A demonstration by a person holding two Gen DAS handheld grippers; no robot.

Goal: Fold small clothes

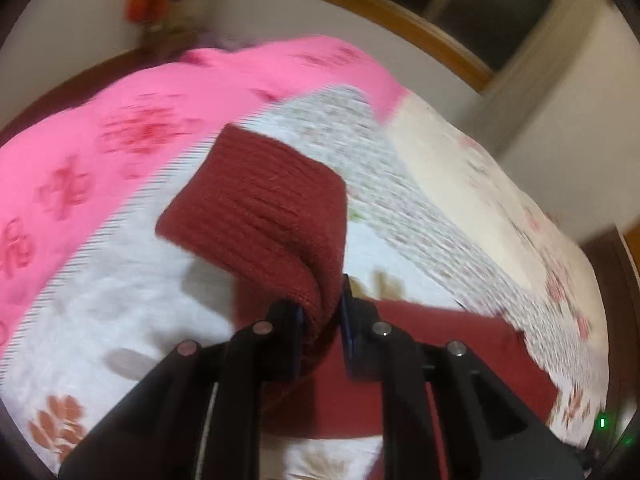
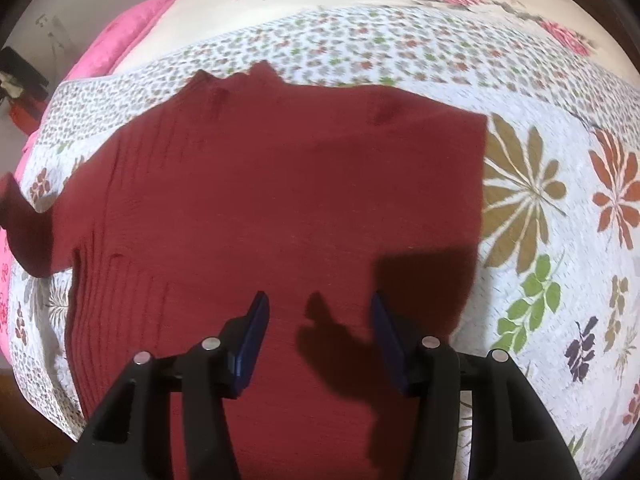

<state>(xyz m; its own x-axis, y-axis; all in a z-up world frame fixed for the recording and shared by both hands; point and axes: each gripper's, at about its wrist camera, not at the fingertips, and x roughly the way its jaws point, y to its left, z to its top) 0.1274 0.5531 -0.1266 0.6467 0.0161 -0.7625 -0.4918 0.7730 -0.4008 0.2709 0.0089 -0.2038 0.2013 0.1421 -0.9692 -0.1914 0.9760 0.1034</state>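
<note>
From the left wrist, the left tool (image 1: 322,312) is seen clamped on a lifted sleeve (image 1: 260,204) of the red sweater (image 1: 440,360); it is best carried inward, kept taut.

From the right wrist, the right tool (image 2: 320,336) hangs wide open and empty above the sweater, spread on the quilt (image 2: 540,168), with open room on each side.

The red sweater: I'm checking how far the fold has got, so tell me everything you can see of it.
The red sweater is a dark red ribbed knit, lying mostly flat and spread on the flowered quilt. One sleeve is lifted off the bed, its bunched end pinched in the left tool. The right tool hangs open over the body, gripping nothing, its shadow falling on the cloth. The far edge looks rumpled.
</note>
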